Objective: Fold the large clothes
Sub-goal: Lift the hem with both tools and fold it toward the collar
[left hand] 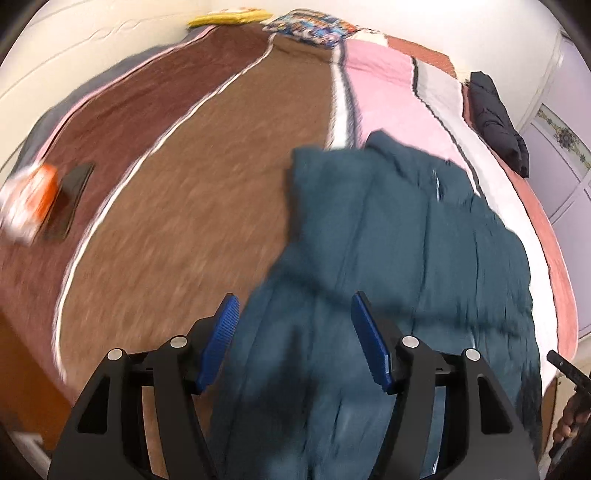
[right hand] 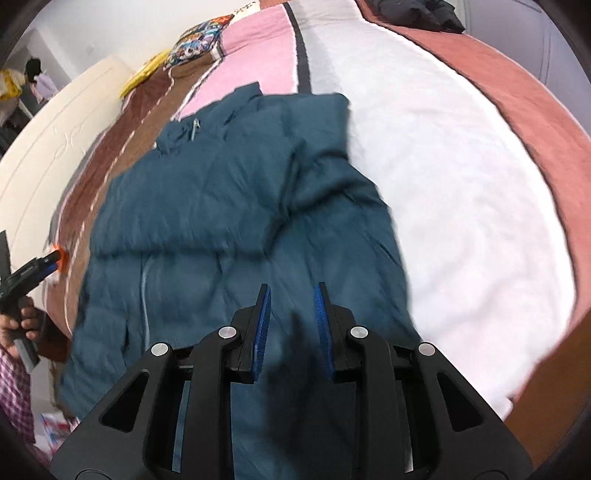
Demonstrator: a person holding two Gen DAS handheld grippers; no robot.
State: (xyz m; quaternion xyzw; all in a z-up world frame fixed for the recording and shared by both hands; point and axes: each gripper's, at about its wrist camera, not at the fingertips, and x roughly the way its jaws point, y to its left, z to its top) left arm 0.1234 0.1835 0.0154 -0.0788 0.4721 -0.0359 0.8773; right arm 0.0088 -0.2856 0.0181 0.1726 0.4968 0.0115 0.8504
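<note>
A teal puffer jacket lies on the bed, collar at the far end, hem toward me. In the right wrist view the jacket has a sleeve laid across its chest. My left gripper hovers over the jacket's lower left part, its blue pads wide apart and pressing on nothing. My right gripper is over the jacket's lower right part. Its jaws stand a narrow gap apart, with only fabric below showing through. Both views are motion-blurred. The left gripper also shows in a hand at the right wrist view's left edge.
The bed cover has brown, pink, white and rust stripes. A dark phone and an orange-white packet lie at the left. A black garment sits at the far right edge. A patterned pillow lies by the cream headboard.
</note>
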